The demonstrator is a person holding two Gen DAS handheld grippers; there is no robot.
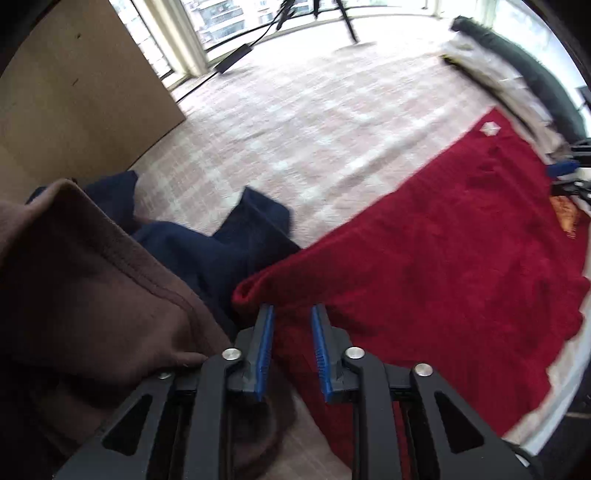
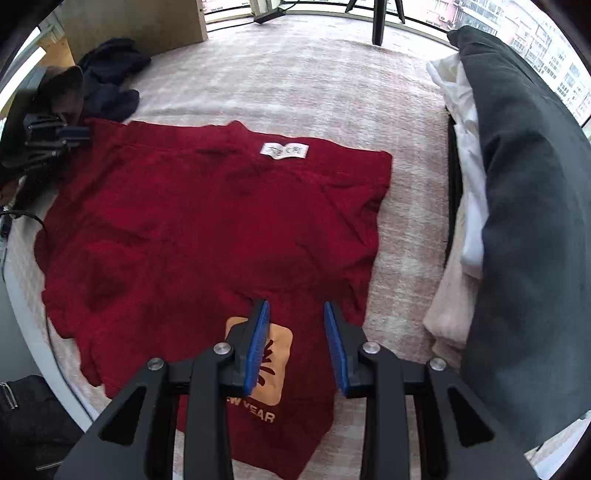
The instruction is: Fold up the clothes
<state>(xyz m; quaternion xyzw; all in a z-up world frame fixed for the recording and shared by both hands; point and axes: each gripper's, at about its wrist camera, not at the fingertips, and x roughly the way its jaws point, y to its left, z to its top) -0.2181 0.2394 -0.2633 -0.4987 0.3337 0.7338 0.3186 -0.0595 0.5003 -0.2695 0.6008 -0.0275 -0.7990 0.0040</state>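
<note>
A dark red garment (image 2: 203,229) lies spread flat on a pale checked cover (image 2: 295,74), with its white neck label (image 2: 284,150) at the far edge and an orange print (image 2: 279,354) on a folded flap at the near edge. My right gripper (image 2: 295,308) hovers over that print, jaws apart, nothing between the pads. In the left wrist view the red garment (image 1: 443,258) fills the right side. My left gripper (image 1: 291,314) stands at its rolled corner with a narrow gap between the blue pads and no cloth in it.
A brown garment (image 1: 92,295) and a navy one (image 1: 221,251) lie bunched beside the left gripper. A stack of white clothes (image 2: 465,184) and dark grey clothes (image 2: 535,221) lines the right side. A wooden board (image 1: 74,92) and tripod legs (image 2: 378,22) stand beyond.
</note>
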